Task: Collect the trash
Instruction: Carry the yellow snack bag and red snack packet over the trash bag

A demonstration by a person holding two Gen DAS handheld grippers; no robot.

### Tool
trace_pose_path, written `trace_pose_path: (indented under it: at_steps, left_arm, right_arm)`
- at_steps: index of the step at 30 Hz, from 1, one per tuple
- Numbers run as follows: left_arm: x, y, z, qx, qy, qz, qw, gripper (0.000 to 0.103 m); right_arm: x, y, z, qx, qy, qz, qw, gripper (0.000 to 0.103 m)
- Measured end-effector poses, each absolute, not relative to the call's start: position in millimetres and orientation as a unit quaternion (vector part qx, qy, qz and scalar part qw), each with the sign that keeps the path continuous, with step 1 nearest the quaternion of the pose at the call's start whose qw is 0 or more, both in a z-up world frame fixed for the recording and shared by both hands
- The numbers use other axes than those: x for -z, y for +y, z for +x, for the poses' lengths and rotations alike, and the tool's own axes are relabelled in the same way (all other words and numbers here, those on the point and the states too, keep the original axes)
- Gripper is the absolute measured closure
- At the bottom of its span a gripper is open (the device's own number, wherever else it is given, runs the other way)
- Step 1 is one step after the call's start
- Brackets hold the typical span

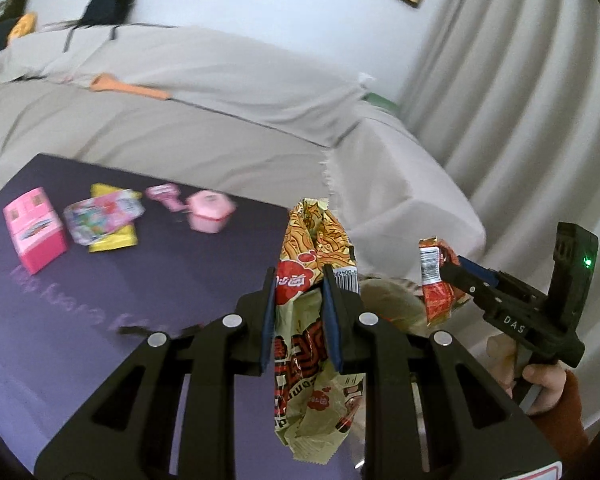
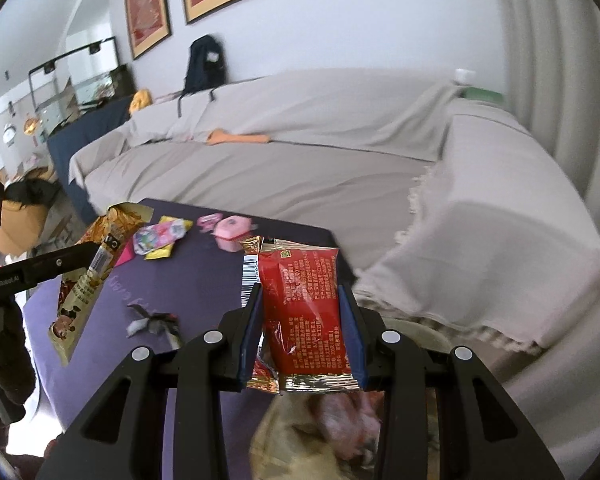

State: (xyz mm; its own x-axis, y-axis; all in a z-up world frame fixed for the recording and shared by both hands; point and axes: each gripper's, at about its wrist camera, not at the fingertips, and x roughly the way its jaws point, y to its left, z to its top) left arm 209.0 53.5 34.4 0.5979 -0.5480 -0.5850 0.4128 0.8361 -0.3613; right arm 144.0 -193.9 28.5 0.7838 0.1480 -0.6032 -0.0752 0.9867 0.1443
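Observation:
My left gripper is shut on a tall noodle snack wrapper, yellow and red, which hangs down between its fingers above the purple table. The same wrapper shows at the left of the right wrist view, held by the left gripper. My right gripper is shut on a red foil packet with a barcode. In the left wrist view that packet hangs crumpled from the right gripper, held by a hand past the table's right edge.
On the table's far side lie a pink box, a colourful pouch on a yellow packet and a pink cup. A small dark scrap lies mid-table. A grey-covered sofa stands behind; a blurred bag of trash sits below.

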Motion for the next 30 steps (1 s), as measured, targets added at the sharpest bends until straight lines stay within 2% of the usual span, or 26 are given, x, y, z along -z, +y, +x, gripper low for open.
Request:
trace_pose_path:
  at_steps: [13, 30]
  left_arm:
    - [-28.9, -52.5, 195.0, 0.354, 0.359, -0.047, 0.862, 0.083]
    - [-12.1, -71.4, 199.1, 0.361, 0.372, -0.044, 0.854, 0.083]
  right_arm:
    - [-8.2, -269.1, 99.8, -0.007, 0.321, 0.091, 0.943, 0.068]
    - [51.3, -269.5, 111.3, -0.027, 0.363, 0.130, 0.922, 0.067]
